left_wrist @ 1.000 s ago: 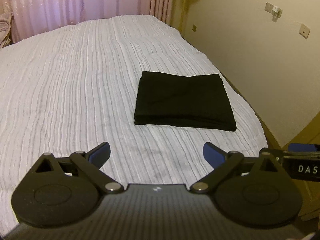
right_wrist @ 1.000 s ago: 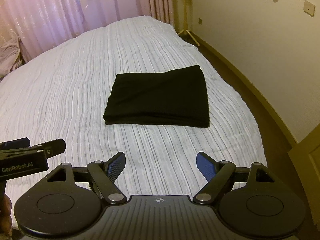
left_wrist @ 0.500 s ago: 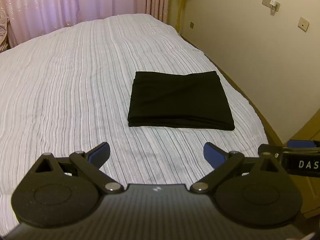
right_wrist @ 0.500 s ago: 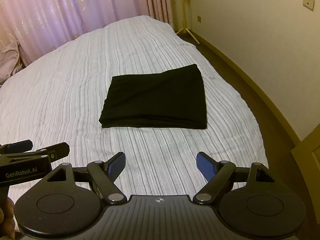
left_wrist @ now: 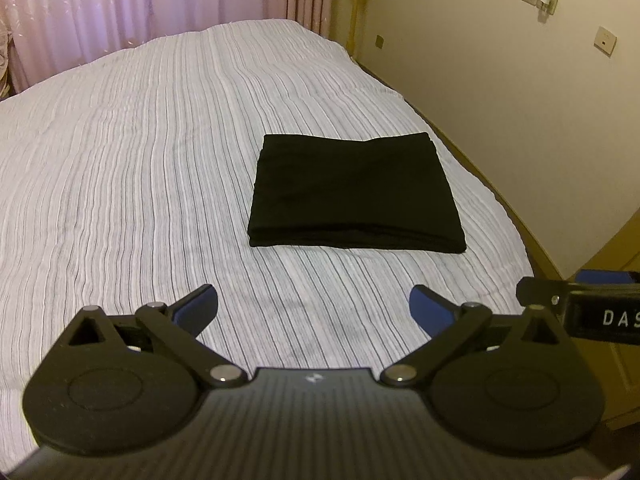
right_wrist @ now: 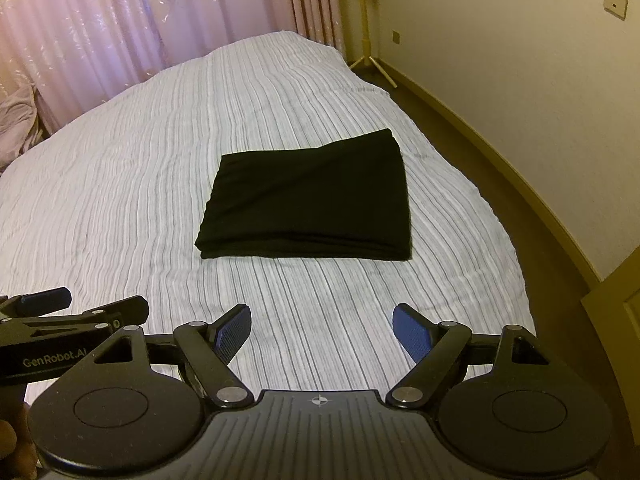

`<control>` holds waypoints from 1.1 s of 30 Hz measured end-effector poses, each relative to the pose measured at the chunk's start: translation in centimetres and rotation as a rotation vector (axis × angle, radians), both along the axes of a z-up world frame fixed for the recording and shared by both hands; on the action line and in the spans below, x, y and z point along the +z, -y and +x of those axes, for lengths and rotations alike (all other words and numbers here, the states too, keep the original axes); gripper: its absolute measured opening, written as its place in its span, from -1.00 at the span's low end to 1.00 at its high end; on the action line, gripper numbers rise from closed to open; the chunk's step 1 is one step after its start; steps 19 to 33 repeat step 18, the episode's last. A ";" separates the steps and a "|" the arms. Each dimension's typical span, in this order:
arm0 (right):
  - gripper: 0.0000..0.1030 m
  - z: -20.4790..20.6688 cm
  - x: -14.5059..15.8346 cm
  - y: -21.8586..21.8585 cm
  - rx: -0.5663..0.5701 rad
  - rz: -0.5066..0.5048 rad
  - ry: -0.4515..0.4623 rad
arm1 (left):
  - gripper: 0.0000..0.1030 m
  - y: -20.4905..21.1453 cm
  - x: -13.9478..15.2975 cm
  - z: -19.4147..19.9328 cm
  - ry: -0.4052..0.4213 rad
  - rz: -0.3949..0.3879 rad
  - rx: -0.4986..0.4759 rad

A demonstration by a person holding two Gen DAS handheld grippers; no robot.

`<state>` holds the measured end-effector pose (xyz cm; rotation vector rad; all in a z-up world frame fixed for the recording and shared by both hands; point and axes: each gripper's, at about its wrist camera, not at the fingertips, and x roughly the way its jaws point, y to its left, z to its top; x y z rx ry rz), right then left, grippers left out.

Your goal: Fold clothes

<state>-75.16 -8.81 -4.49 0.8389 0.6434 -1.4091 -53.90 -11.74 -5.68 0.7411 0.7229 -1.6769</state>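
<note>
A black garment (left_wrist: 354, 194) lies folded into a flat rectangle on the striped white bed (left_wrist: 140, 160), toward its right side. In the right wrist view the same garment (right_wrist: 310, 200) sits straight ahead on the bed (right_wrist: 120, 200). My left gripper (left_wrist: 314, 304) hangs open above the bed's near part, short of the garment, with nothing between its blue pads. My right gripper (right_wrist: 322, 326) is likewise open and empty, held back from the garment's near edge. Each gripper shows at the edge of the other's view.
Pink curtains (right_wrist: 140, 20) hang behind the bed's far end. A cream wall (left_wrist: 520, 100) with sockets runs along the right, with a strip of brown floor (right_wrist: 500, 184) beside the bed. A wooden stand (right_wrist: 366, 40) is in the far corner. A wooden cabinet (right_wrist: 616, 312) stands at near right.
Both views have drifted slightly, so the garment sits a little lower and more to the left in the left wrist view. Both grippers stay open and the garment has not moved.
</note>
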 end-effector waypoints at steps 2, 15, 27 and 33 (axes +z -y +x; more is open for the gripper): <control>0.57 0.0 0.0 0.0 0.001 0.000 0.000 | 0.96 0.0 0.0 0.0 0.000 0.000 0.000; 0.57 -0.3 0.0 0.0 0.003 0.001 0.000 | 0.99 -0.6 -0.2 -0.4 0.004 -0.028 -0.013; 0.57 -0.5 0.0 -0.1 -0.001 0.001 0.001 | 0.99 -0.7 -0.1 -0.8 0.010 -0.037 -0.022; 0.57 -0.5 0.0 -0.1 -0.001 0.001 0.001 | 0.99 -0.7 -0.1 -0.8 0.010 -0.037 -0.022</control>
